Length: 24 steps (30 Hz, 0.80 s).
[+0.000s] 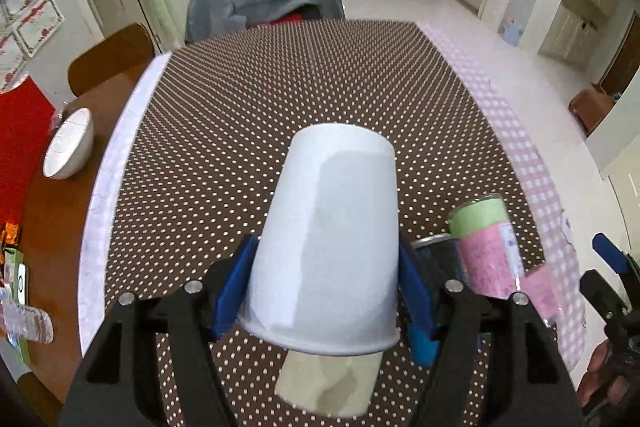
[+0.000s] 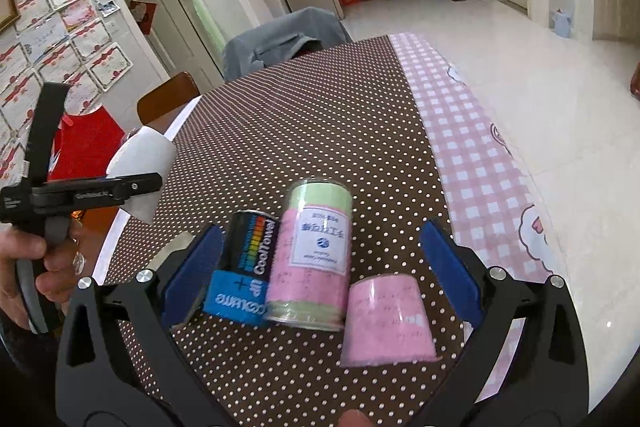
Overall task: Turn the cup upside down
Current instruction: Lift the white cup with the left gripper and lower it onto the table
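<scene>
A white paper cup (image 1: pixel 332 239) is held in my left gripper (image 1: pixel 326 291), whose blue pads press its two sides near the rim. The rim points toward the camera and the closed base points away, above the brown dotted tablecloth (image 1: pixel 280 99). In the right wrist view the same cup (image 2: pixel 140 167) and the left gripper (image 2: pixel 84 193) show at the left, lifted off the table. My right gripper (image 2: pixel 320 279) is open and empty, its pads (image 2: pixel 450 267) spread on either side of a group of cans.
A pink and green can (image 2: pixel 310 259), a black and blue CoolTowel can (image 2: pixel 244 267) and a pink upside-down cup (image 2: pixel 386 319) stand together. A white bowl (image 1: pixel 68 149) lies at the left. A grey-draped chair (image 1: pixel 264 3) stands behind the table. A pink checked cloth (image 2: pixel 472 155) covers the right edge.
</scene>
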Tool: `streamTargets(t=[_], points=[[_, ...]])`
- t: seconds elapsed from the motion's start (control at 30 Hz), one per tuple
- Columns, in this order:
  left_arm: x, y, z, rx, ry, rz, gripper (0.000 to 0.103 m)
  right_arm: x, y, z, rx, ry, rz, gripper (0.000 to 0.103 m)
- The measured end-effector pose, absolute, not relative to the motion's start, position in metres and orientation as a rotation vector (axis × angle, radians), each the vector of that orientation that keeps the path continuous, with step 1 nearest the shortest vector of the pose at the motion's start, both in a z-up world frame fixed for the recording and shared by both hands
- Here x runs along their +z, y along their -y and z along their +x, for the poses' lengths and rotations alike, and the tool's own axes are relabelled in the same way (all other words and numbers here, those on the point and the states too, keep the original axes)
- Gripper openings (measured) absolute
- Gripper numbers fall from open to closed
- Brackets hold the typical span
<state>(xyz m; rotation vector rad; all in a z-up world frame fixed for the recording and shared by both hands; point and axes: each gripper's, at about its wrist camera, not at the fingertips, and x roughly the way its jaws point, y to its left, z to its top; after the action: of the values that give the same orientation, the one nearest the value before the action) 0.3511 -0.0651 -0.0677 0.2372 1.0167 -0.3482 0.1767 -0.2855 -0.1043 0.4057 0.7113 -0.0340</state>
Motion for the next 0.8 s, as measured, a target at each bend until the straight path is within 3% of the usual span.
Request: streamTargets(t=[0.43, 0.8], points=[[-0.032, 0.035, 0.247, -0.369, -0.893, 0.148, 0.067, -0.094, 0.266, 0.128, 0.012, -0.662, 0.369, 0.097], [-0.075, 0.035, 0.176, -0.403, -0.914, 0.079, 0.067, -0.116, 0.265, 0.080, 0.012, -0.646, 0.373, 0.097]])
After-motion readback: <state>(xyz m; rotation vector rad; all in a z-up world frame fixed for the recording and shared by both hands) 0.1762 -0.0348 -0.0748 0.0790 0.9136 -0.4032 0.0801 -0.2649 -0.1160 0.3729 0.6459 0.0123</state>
